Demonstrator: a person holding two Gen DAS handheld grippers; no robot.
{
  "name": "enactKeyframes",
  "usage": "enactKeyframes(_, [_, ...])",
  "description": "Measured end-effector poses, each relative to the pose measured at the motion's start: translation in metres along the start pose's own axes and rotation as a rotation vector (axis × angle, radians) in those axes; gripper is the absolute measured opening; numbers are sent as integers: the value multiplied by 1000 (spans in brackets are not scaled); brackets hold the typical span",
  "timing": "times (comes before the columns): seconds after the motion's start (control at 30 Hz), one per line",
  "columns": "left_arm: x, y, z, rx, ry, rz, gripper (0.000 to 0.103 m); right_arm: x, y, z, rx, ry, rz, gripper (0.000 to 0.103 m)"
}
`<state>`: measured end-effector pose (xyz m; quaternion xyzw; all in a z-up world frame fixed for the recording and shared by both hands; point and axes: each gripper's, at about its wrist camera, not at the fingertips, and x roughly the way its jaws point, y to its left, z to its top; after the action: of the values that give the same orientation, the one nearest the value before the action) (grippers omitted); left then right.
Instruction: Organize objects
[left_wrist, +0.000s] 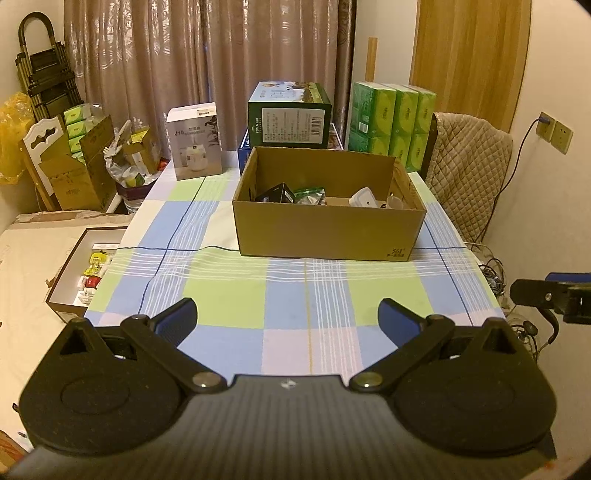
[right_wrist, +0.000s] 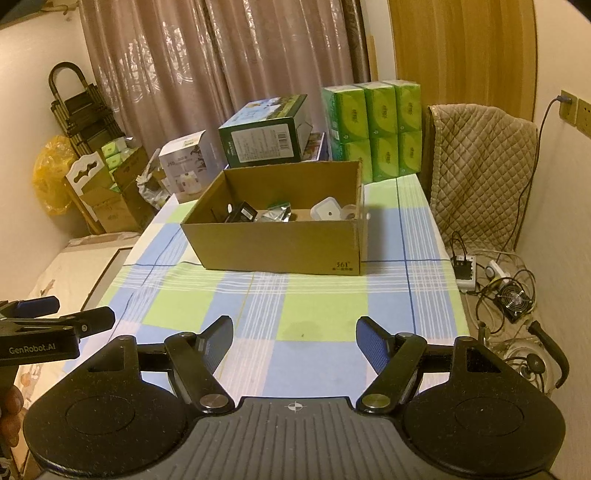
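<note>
An open cardboard box (left_wrist: 328, 232) (right_wrist: 277, 243) stands at the middle of the table. Inside lie a small black box (left_wrist: 275, 194) (right_wrist: 242, 213), a green and silver packet (left_wrist: 310, 195) (right_wrist: 277, 213) and a white container (left_wrist: 364, 197) (right_wrist: 327, 209). My left gripper (left_wrist: 288, 312) hovers open over the near part of the checked cloth, short of the box, with nothing between its fingers. My right gripper (right_wrist: 294, 326) is open and empty too, beside the left one, at about the same distance from the box.
A checked cloth (left_wrist: 295, 295) covers the table. Behind the cardboard box stand a white appliance box (left_wrist: 194, 140), a green carton (left_wrist: 290, 116) and tissue packs (left_wrist: 391, 118). A shallow tray of small items (left_wrist: 88, 273) lies to the left, below the table's edge. A chair with a quilted cover (left_wrist: 469, 166) and cables (right_wrist: 491, 280) sit to the right.
</note>
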<state>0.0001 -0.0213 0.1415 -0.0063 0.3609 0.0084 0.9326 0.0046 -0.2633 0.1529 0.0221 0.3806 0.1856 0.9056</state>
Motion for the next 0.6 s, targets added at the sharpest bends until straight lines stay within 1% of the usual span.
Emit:
enactKeyframes(0.5, [1,-2,3,0,0,-30,103,2,-1,2,2,1,3,71])
enactKeyframes(0.6, [1,-3,2,-6,-11,-22,103,2,-1,2,2,2,3,71])
